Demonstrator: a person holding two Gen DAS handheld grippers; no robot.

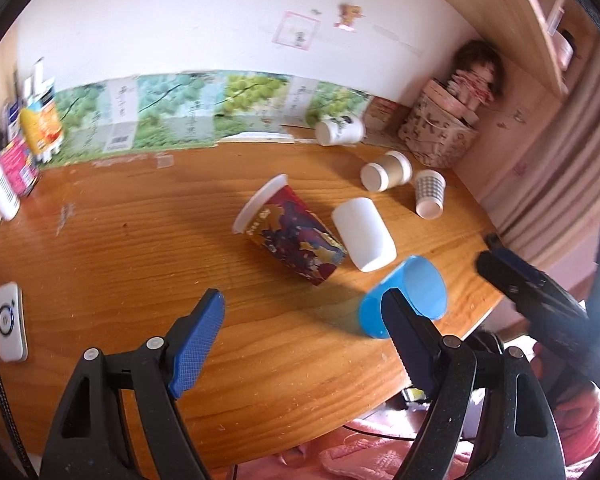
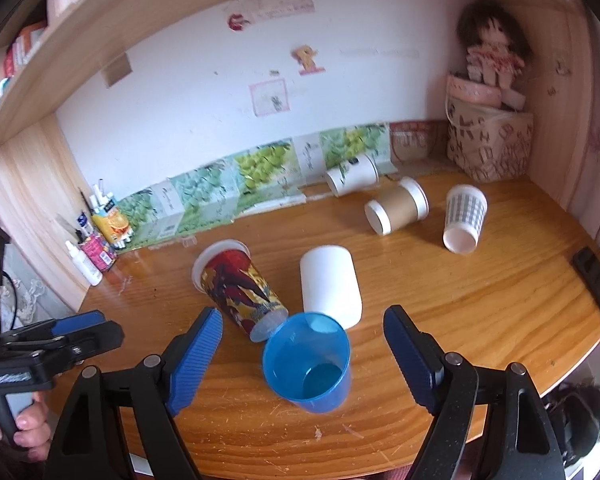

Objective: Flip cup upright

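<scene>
A blue plastic cup (image 2: 308, 364) stands upright on the wooden desk (image 2: 480, 320), mouth up, between the open fingers of my right gripper (image 2: 303, 348); it touches neither finger. In the left wrist view the blue cup (image 1: 408, 296) sits partly behind my left gripper's right finger. My left gripper (image 1: 304, 328) is open and empty above the desk's front. A red printed cup (image 2: 240, 288) and a white cup (image 2: 330, 284) lie on their sides just behind the blue cup. My right gripper also shows at the right of the left wrist view (image 1: 540, 300).
Further back a brown-sleeved paper cup (image 2: 396, 208), a checked paper cup (image 2: 464, 220) and a white printed cup (image 2: 352, 178) lie on their sides. A patterned box (image 2: 492, 144) with a doll stands back right. Bottles (image 2: 96, 236) stand back left. A white device (image 1: 9, 322) lies left.
</scene>
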